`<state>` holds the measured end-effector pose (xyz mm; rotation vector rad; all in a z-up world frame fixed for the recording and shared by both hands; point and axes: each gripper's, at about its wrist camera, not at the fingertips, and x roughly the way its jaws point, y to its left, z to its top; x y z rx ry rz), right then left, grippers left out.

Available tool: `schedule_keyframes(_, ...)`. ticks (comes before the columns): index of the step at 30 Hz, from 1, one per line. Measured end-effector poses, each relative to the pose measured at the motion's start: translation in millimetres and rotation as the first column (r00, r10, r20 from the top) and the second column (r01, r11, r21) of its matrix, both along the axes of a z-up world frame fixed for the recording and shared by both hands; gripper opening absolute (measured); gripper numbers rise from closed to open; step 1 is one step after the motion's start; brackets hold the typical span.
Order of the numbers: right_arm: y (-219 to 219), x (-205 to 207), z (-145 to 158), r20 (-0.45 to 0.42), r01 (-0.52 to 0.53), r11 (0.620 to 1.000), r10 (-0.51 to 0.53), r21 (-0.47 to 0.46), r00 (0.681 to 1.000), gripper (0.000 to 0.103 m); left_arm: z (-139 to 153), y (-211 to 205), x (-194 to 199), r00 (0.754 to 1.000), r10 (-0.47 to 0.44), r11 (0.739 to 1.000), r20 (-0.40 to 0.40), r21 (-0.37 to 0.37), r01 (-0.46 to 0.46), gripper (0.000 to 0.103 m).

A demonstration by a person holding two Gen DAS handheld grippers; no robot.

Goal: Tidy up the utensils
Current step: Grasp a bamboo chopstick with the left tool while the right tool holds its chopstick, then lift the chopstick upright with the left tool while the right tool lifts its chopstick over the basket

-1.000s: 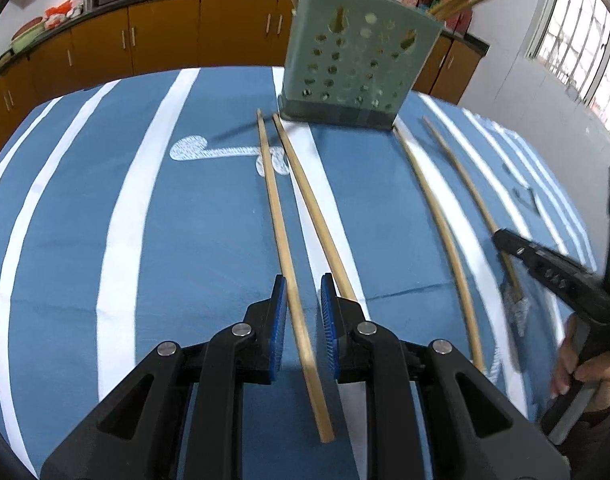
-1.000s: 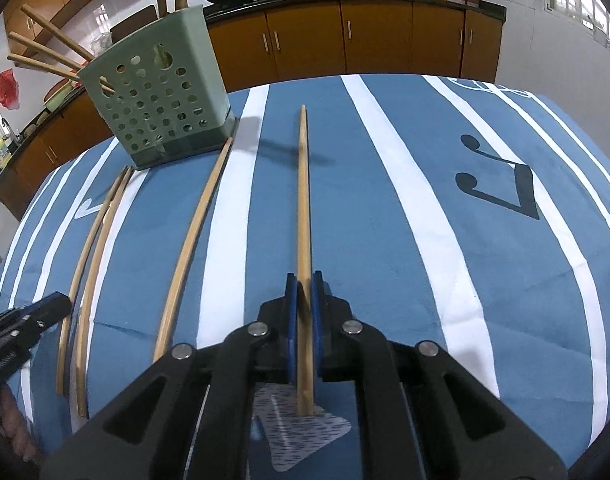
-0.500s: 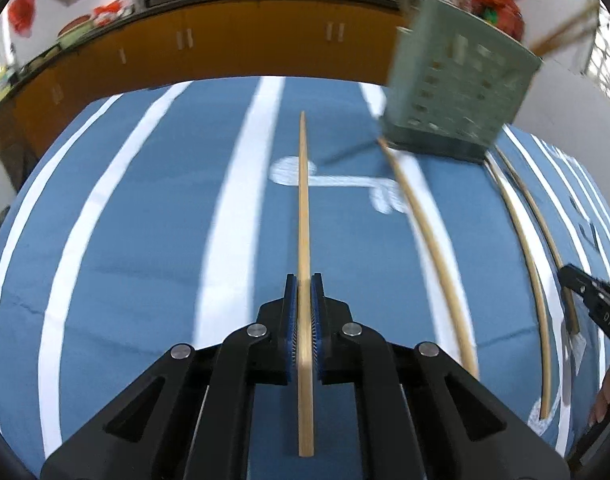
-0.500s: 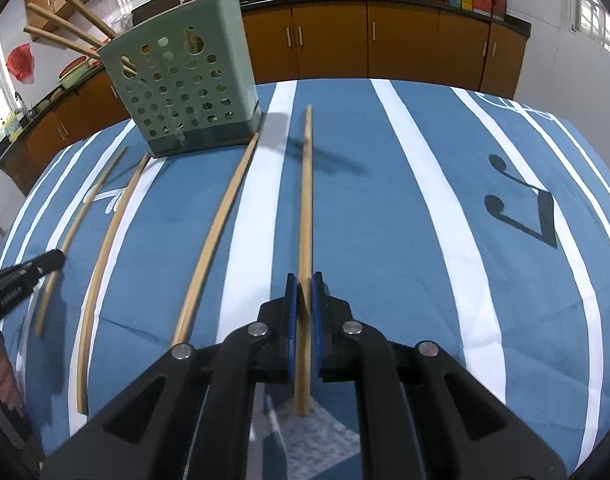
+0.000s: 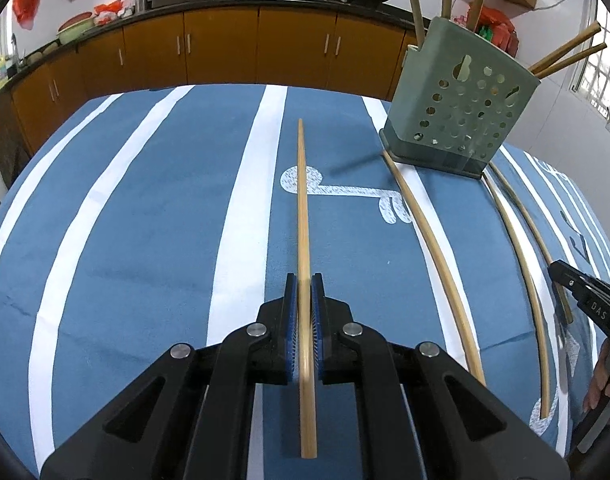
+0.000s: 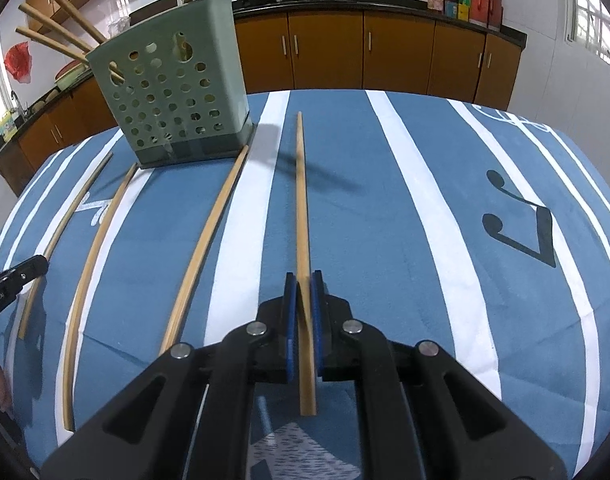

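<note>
Clamping a long, pale wooden chopstick (image 5: 303, 216) between its blue-padded jaws, the left gripper (image 5: 303, 300) holds the stick out over the blue tablecloth with white stripes (image 5: 145, 240), tip pointing toward the orange kitchen cabinets (image 5: 225, 48). The right gripper (image 6: 303, 300) is likewise closed tight on a second wooden chopstick (image 6: 301, 208), its tip near the sage-green perforated plastic utensil holder (image 6: 173, 108), which stands upright on the cloth with several chopsticks already leaning out of its top. Three more loose chopsticks (image 6: 209, 240) lie on the cloth just beside the holder's base (one end touching or nearly touching it). White lettering on the right gripper's black finger, seen from the left wrist, reads "DAS" (image 5: 599, 314), the rest cut off.
</note>
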<state>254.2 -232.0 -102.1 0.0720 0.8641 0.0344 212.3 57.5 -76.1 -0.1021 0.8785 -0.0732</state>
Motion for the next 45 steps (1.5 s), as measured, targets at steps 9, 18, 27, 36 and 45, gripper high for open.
schedule_keyframes(9,2.0,0.5,-0.1,-0.001,0.0,1.0,0.0,-0.013,1.0,0.009,0.1,2.9,0.3,1.0,0.011,1.0,0.0,-0.025,-0.011,0.008)
schedule_keyframes(18,2.5,0.7,-0.7,-0.001,0.0,1.0,0.0,-0.008,1.0,0.009,0.0,3.6,0.5,1.0,0.011,0.999,0.0,-0.032,-0.011,0.008)
schedule_keyframes(27,3.0,0.5,-0.8,-0.001,-0.001,1.0,0.001,-0.009,1.0,0.009,0.3,0.7,-1.6,1.0,0.008,1.0,0.0,-0.004,-0.008,0.008)
schedule_keyframes(36,-1.5,0.5,-0.6,-0.001,-0.006,1.0,0.006,0.008,1.0,0.008,0.0,-5.0,-8.4,1.0,-0.013,0.999,-0.001,0.034,0.013,0.007)
schedule_keyframes(45,-10.4,-18.1,44.2,0.126,-0.005,0.999,-0.001,0.043,0.992,0.008,23.4,2.7,-13.5,0.999,-0.022,1.0,0.027,0.02,0.021,0.007)
